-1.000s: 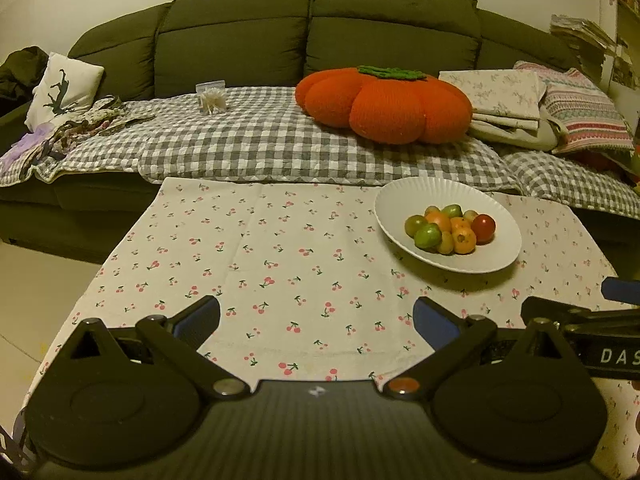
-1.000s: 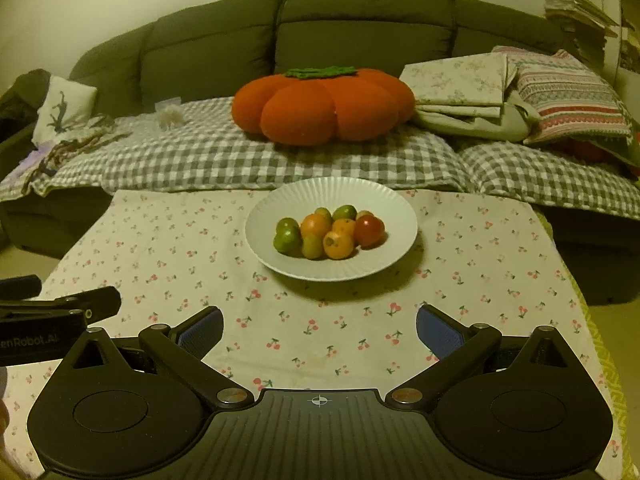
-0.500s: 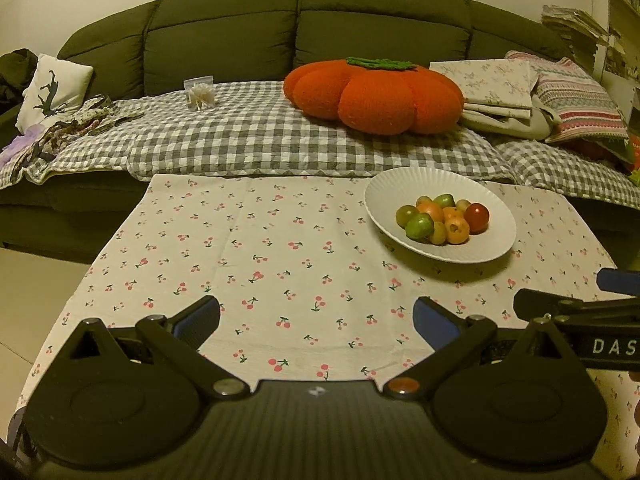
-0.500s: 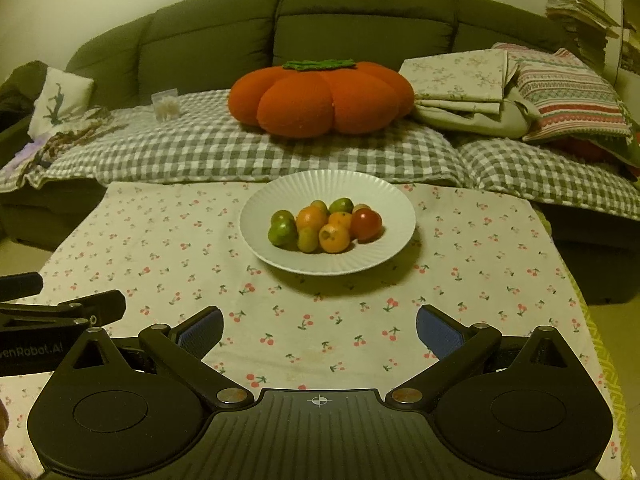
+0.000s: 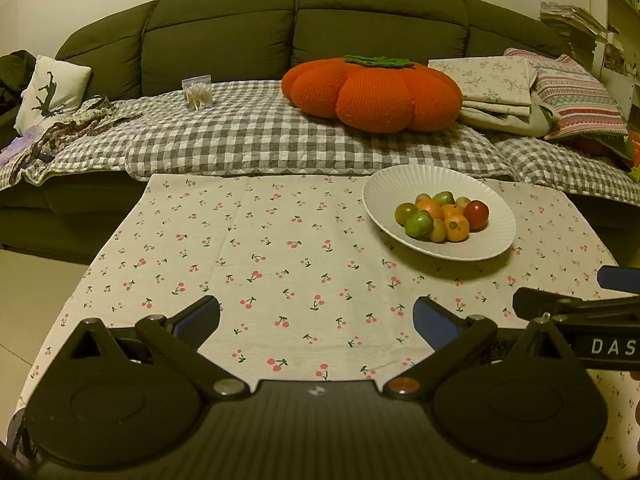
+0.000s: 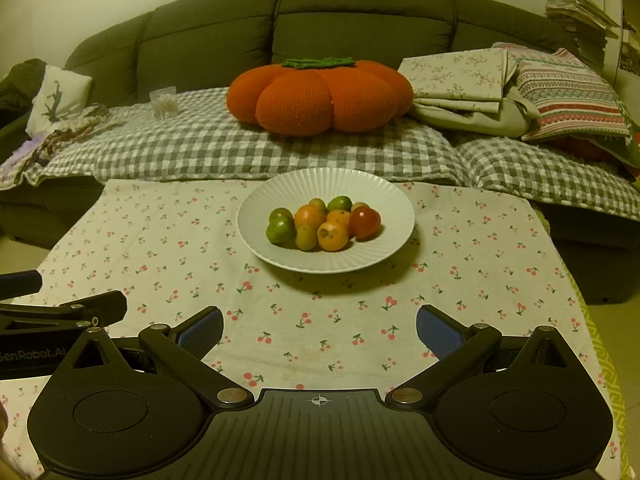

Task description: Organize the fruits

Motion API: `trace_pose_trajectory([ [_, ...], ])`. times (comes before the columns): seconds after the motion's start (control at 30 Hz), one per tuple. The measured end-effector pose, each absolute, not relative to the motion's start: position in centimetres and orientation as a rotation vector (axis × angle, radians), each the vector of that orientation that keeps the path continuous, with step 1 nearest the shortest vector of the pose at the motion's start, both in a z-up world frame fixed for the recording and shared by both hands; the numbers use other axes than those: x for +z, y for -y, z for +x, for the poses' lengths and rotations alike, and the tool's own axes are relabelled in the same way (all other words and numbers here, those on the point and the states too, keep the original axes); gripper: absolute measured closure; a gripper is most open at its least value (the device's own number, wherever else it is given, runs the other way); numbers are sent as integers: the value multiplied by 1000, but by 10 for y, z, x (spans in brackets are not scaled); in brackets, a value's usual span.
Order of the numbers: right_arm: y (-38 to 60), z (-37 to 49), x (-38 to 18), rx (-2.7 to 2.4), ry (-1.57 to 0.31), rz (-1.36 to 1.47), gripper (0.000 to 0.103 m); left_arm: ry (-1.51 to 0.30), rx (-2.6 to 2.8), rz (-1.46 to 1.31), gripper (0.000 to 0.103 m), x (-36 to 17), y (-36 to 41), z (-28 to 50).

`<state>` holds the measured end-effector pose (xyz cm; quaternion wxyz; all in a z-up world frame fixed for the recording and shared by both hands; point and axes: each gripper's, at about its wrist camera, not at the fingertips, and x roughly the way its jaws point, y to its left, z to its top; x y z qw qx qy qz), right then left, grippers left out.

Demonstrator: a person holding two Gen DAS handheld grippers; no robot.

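STATE: left tongs (image 5: 316, 316) and right tongs (image 6: 319, 322) held spread, nothing gripped | FRUITS: small fruits (image 6: 323, 223) heaped on white plate (image 6: 384, 252), straight ahead of right tongs, ahead-right of left | STEP: gathered pile fits sorted or awaiting sorting; undetermined.

Matt printed cotton-like tablecloth (image 6: 460, 248) with faint creases; on it, white ribbed plate (image 6: 384, 196) of glazed ceramic look, soft sheen. Smooth glossy skins on fruits (image 6: 326, 224) in plate. Behind tablecloth: chunky knitted pumpkin cushion (image 6: 320, 96), crinkled woven checked blanket (image 6: 248, 148), matt fabric sofa (image 6: 360, 20); nearest the lens, matt black plastic left gripper (image 5: 316, 318) and right gripper (image 6: 319, 325), textured blue pads (image 6: 434, 330), metal pivot pins.
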<state>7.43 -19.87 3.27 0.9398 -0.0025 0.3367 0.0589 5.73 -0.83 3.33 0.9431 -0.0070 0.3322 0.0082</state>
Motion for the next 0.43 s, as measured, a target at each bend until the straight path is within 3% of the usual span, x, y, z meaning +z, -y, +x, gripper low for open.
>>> trace_pose_trajectory([
  [0.43, 199, 74, 33, 116, -682, -4, 0, -675, 15, -17, 1, 32, 8, 57],
])
